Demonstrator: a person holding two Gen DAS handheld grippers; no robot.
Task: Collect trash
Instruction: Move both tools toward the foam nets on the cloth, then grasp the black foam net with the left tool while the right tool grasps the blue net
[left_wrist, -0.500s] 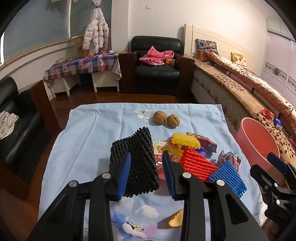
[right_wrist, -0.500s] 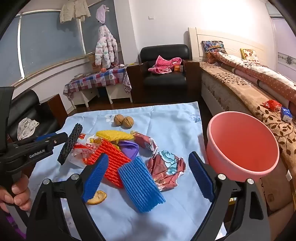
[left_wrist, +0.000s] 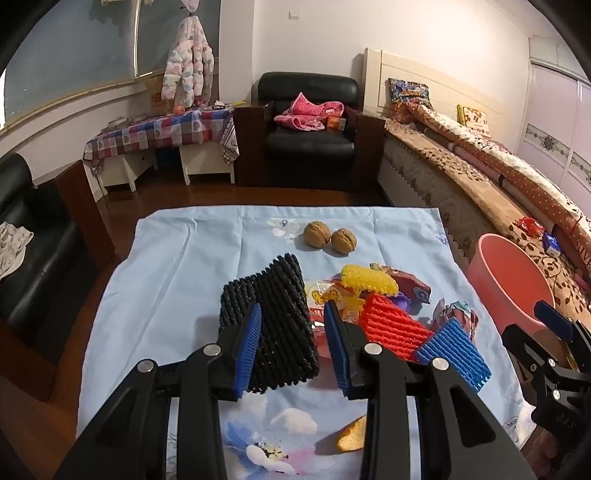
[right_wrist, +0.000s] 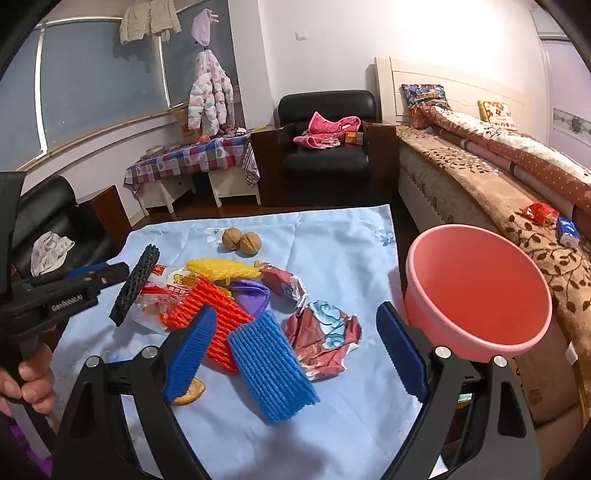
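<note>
Two grippers over blue cloth (right_wrist: 343, 236). Left gripper (left_wrist: 291, 343) jaws parted, straddling black ribbed foam net (left_wrist: 273, 317), grip unclear. Centre: orange net (right_wrist: 214, 314), blue net (right_wrist: 269, 369), crumpled wrapper (right_wrist: 325, 336). Right gripper (right_wrist: 295, 354) spread wide, holding nothing. Far right: pink round bucket (right_wrist: 436, 258), inside bare.

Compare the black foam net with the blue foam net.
The black foam net stands lifted on edge, beside the left tool; the blue foam net lies flat on the cloth, untouched. Black is at the pile's left, blue at its near right. Both are ribbed mesh sleeves.
</note>
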